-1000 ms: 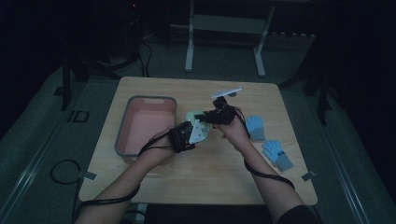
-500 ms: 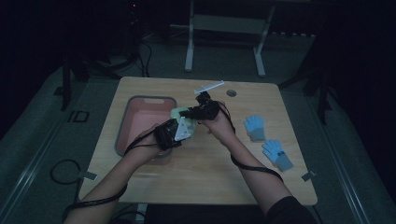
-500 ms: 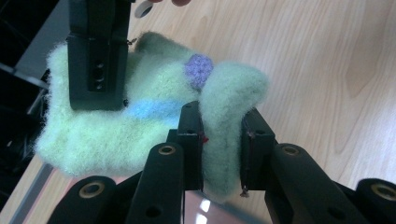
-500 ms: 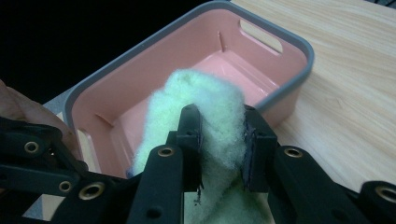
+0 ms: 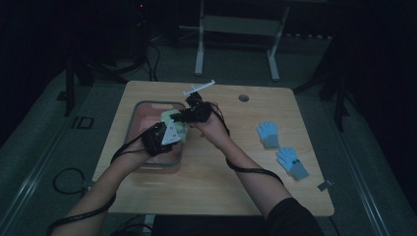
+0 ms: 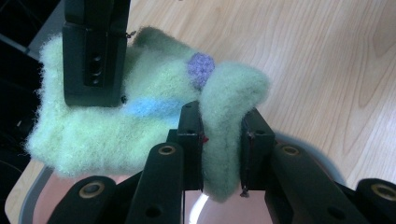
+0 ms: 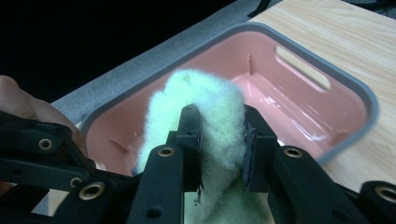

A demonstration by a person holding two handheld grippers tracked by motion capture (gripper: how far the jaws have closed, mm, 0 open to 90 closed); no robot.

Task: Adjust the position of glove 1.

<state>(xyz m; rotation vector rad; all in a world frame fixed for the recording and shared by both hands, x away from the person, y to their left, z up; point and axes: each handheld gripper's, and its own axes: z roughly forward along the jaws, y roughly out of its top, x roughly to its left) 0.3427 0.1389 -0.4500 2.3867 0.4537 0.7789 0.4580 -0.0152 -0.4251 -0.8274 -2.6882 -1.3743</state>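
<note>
Both grippers over wooden table; dark room.

High view: very dim and bluish; the room around the table is almost black.
Left gripper view: bright, even light; the fuzzy green glove looks soft, the near black parts blurry.
Right gripper view: bright; white shine inside the pink tub, background black.
</note>
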